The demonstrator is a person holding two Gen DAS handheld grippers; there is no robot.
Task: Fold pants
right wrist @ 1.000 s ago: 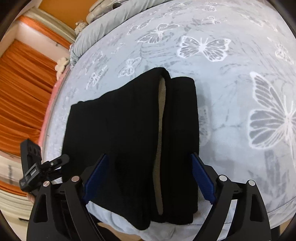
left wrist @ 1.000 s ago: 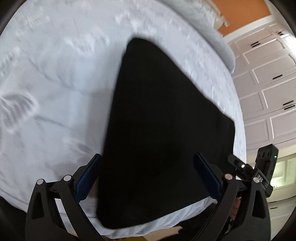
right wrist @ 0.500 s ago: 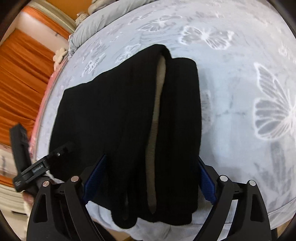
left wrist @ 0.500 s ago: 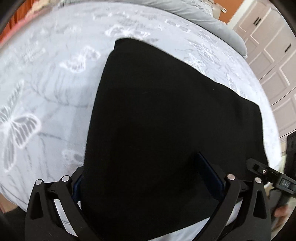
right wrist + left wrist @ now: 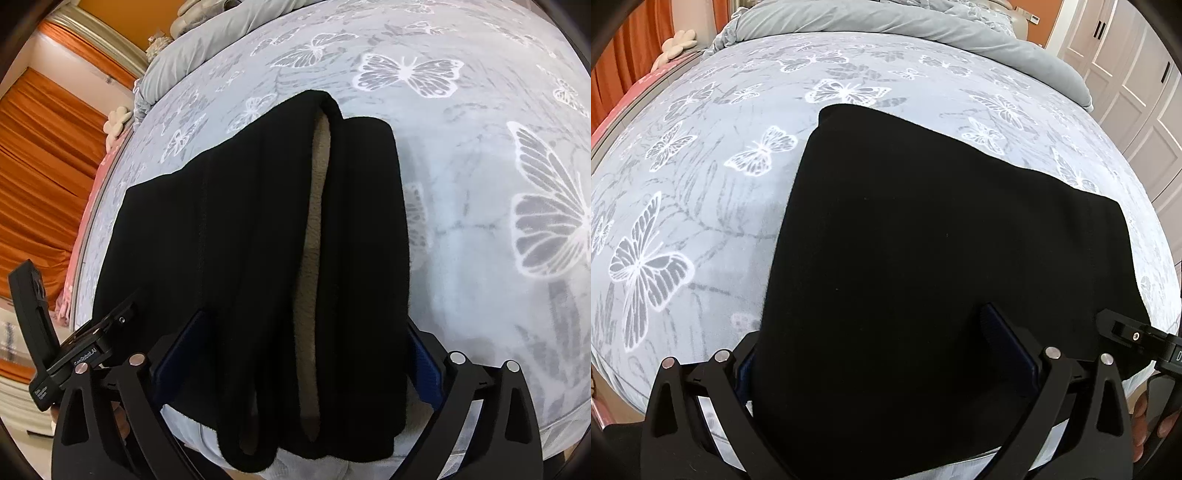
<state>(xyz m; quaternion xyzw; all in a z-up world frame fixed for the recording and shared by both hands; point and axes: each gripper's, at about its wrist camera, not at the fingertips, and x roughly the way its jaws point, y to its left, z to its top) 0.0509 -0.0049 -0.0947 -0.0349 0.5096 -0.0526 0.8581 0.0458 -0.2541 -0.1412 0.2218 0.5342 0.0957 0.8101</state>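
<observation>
Nearest the right wrist camera, the right gripper (image 5: 306, 354) straddles the near end of the folded black pants (image 5: 251, 251), its jaws opening and spread wider than a second ago; the blue pads (image 5: 424, 365) flank the cloth, and whether they touch it cannot be told. A tan fleece lining (image 5: 310, 266) shows in a slit running from 6 toward 12 o'clock. At 8 o'clock the left gripper's body juts in over the pants' left edge, closer than before.

From the left wrist, the left gripper (image 5: 886, 350) stands released over the pants (image 5: 942, 258); one blue pad (image 5: 1001, 336) lies clear on the black cloth, the other is half hidden at its left edge. A second ago the pants looked blurred and narrower; now they fill the centre, sharp. Beyond lies the butterfly-print bedspread (image 5: 701, 192), then a grey duvet (image 5: 886, 22) at 12 o'clock and white wardrobe doors (image 5: 1137, 92) at 2 o'clock.
</observation>
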